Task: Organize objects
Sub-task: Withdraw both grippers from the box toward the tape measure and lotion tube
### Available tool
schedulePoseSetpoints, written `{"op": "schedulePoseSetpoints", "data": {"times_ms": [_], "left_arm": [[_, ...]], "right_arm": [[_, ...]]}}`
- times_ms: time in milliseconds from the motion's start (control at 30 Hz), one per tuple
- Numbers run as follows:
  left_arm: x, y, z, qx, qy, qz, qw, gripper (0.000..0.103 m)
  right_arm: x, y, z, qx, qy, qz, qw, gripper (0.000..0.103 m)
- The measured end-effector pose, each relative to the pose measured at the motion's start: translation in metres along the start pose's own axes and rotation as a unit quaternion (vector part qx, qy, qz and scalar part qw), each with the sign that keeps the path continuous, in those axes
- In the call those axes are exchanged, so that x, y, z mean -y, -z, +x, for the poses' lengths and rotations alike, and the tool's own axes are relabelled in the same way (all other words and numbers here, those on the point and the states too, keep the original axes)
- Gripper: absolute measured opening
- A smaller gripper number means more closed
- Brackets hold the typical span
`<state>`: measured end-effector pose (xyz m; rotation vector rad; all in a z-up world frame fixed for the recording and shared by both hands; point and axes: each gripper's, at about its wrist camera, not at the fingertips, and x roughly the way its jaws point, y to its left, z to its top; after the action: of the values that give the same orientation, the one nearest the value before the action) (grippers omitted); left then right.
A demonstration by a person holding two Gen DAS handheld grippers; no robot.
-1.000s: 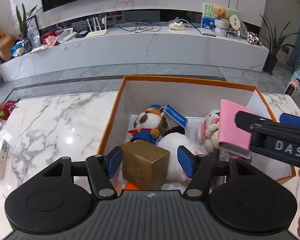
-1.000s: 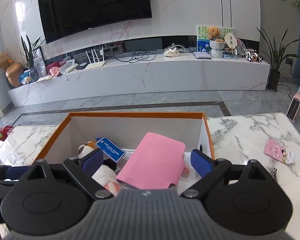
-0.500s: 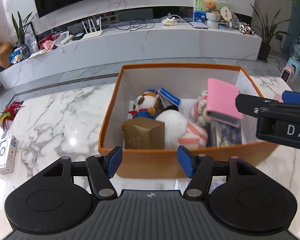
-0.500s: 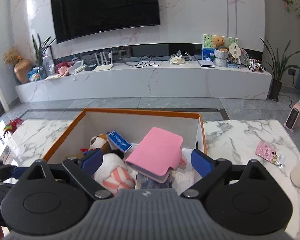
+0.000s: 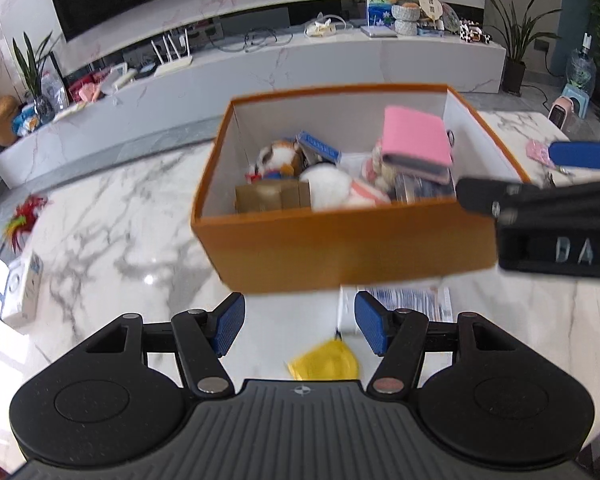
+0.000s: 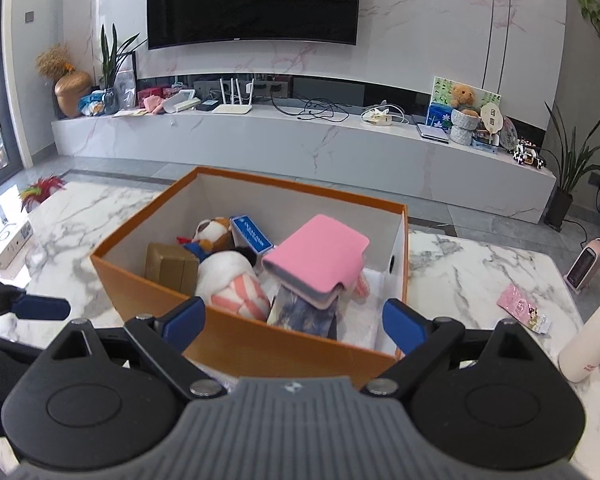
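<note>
The orange box [image 6: 260, 344] stands on the marble table [image 6: 480, 264], holding a pink wallet [image 6: 320, 258] on top of the pile, a gold carton [image 6: 168, 266], a blue card box [image 6: 252, 234] and soft toys [image 6: 232, 280]. The left gripper [image 5: 300, 322] hovers before the box, fingers apart and empty, over a yellow packet [image 5: 326, 362]. The right gripper [image 6: 294, 318] is also spread wide, holding nothing.

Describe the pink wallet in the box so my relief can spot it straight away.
Find the orange box on the marble table. At its right end, the pink wallet lies tilted on top of the pile, beside the striped plush. It is the only flat, plain pink thing there, shut by a side tab.
</note>
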<state>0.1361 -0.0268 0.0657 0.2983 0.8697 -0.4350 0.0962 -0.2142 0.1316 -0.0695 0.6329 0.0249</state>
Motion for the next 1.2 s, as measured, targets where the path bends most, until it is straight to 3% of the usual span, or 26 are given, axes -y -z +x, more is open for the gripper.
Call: {"op": "schedulePoseSetpoints", "data": {"times_ms": [300, 567, 800, 933, 1067, 1200], "left_arm": [[0.005, 0.031, 0.024, -0.051, 0.022, -0.003, 0.9984, 0.071], [-0.011, 0.043, 0.061, -0.107, 0.037, -0.07, 0.9911, 0.071], [-0.015, 0.042, 0.073, -0.115, 0.071, -0.109, 0.9848, 0.071], [-0.013, 0.042, 0.08, -0.116, 0.053, -0.104, 0.9864, 0.072], [-0.021, 0.045, 0.081, -0.112, 0.069, -0.111, 0.9851, 0.075], [-0.036, 0.048, 0.081, -0.112, 0.058, -0.116, 0.9852, 0.077]], "right_arm": [[0.003, 0.033, -0.007, -0.031, -0.041, -0.003, 0.999, 0.097], [0.017, 0.05, 0.005, -0.057, -0.051, 0.017, 0.997, 0.097], [0.016, 0.055, 0.019, -0.074, -0.069, 0.028, 0.995, 0.097], [0.016, 0.06, 0.028, -0.08, -0.073, 0.027, 0.994, 0.097], [0.016, 0.065, 0.046, -0.097, -0.105, 0.035, 0.989, 0.097], [0.013, 0.072, 0.065, -0.117, -0.136, 0.034, 0.983, 0.097]]}}
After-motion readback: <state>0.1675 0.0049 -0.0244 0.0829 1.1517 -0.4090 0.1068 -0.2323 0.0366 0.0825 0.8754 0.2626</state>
